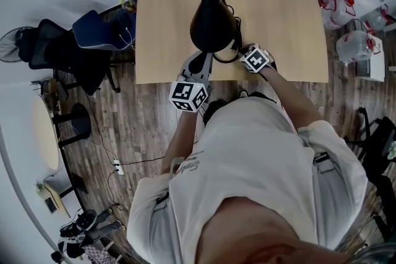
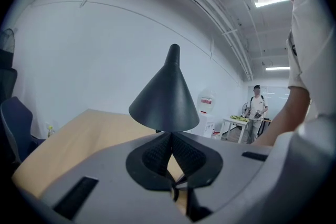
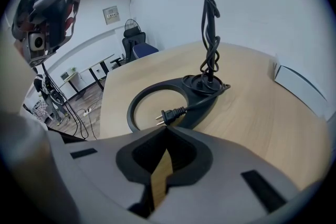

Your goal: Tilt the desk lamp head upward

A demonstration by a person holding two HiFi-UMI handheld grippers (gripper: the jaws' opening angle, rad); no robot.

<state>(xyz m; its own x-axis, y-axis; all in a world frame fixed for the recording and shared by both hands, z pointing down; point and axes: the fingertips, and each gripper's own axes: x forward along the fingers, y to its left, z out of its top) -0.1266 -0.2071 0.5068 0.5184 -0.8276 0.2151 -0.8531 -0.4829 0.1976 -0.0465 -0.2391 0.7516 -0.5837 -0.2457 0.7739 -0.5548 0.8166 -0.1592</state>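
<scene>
Lamp head (image 1: 212, 25) near desk (image 1: 167, 21) edge

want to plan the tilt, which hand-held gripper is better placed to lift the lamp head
Left, probably. The left hand-held gripper, jaws shut, points up at the lamp head just ahead. The right hand-held gripper aims low at the ring base and plug.

- No text can be read outright in any view
- Cursive print (image 1: 189, 165) on the person's white shirt: it seems to begin with an S, the rest is too small to make out
- Red-and-white label (image 2: 206, 103) on a white unit by the far wall: lettering unreadable
- Framed notice (image 3: 111, 14) on the wall: print too small
- Red markings on the water jugs (image 1: 354, 46) on the floor: illegible
</scene>
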